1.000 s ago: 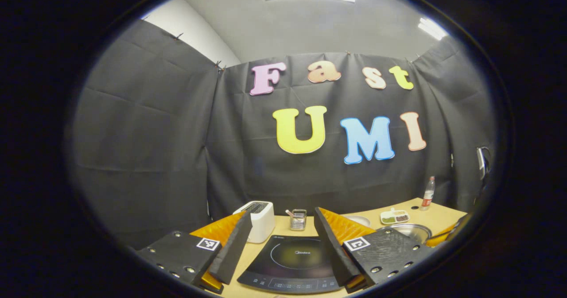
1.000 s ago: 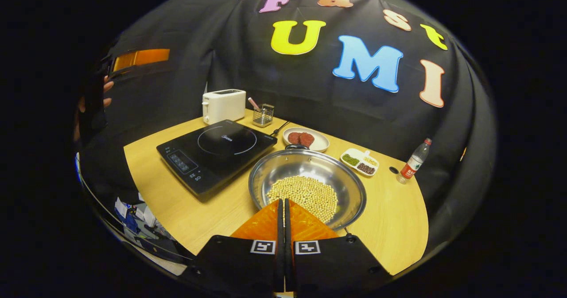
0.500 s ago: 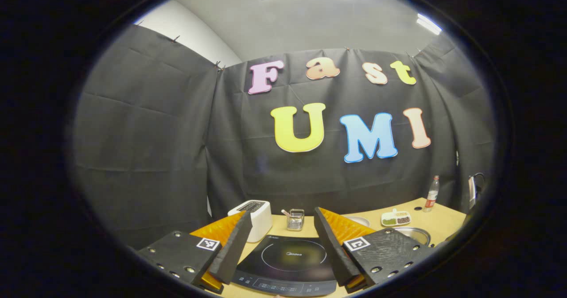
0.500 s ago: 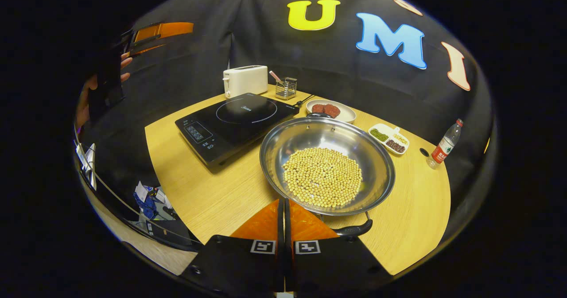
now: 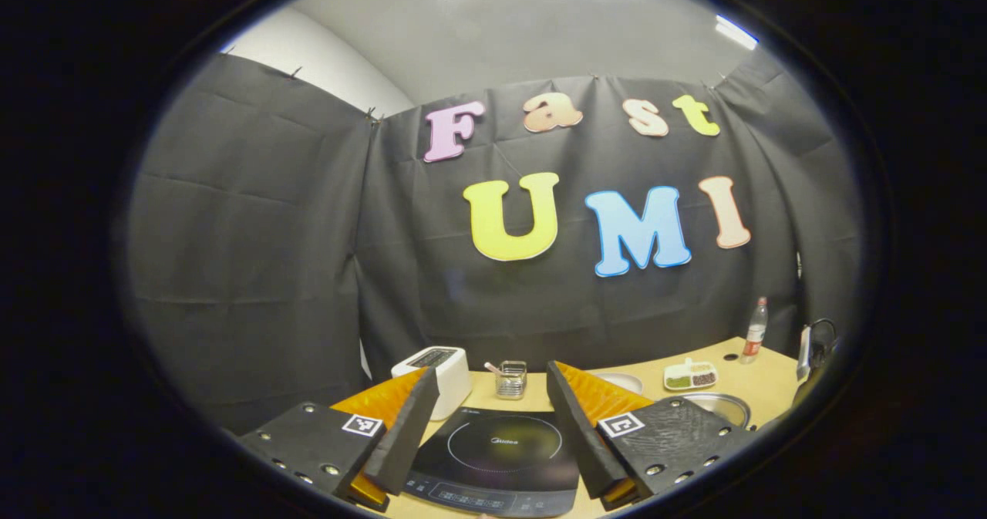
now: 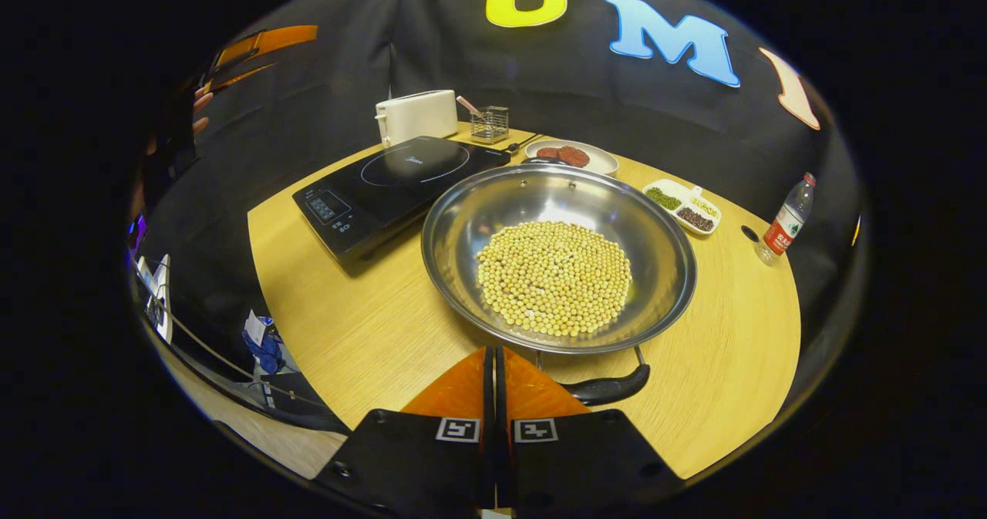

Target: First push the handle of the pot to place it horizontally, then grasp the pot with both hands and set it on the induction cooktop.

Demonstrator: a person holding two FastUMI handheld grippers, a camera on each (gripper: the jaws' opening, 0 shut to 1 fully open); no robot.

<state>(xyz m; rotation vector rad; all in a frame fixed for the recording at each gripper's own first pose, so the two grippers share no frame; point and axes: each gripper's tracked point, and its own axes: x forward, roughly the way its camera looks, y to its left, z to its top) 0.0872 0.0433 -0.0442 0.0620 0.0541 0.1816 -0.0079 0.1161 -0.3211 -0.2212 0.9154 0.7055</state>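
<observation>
right gripper view looks down on a round wooden table (image 6: 370, 334) with the steel pot (image 6: 559, 257), a wide shallow pan holding a bed of soybeans (image 6: 554, 276), sitting near the table's middle. its dark near handle (image 6: 609, 388) lies at the pot's near rim, pointing toward the table's near edge, its long axis running crosswise to the view, slightly tilted up to the right. a second small handle shows at the far rim. the right gripper (image 6: 493, 372) hovers just above the near edge with its two fingers pressed together, no gap between them, holding nothing; the tips sit just beside the near handle's left end, and contact cannot be told.

the induction cooktop (image 6: 393, 187) lies just left of the pot toward the far left edge, well apart from the toaster (image 6: 416, 114) and the wire utensil holder (image 6: 490, 123) behind it. a plate with red patties (image 6: 570, 156), a divided dish (image 6: 682, 207) and a water bottle (image 6: 786, 218) stand along the far right edge.

left gripper view shows the left gripper (image 5: 490, 419) held wide open and empty, raised over the cooktop (image 5: 501, 457), with the pot's rim (image 5: 717, 405) to its right.
</observation>
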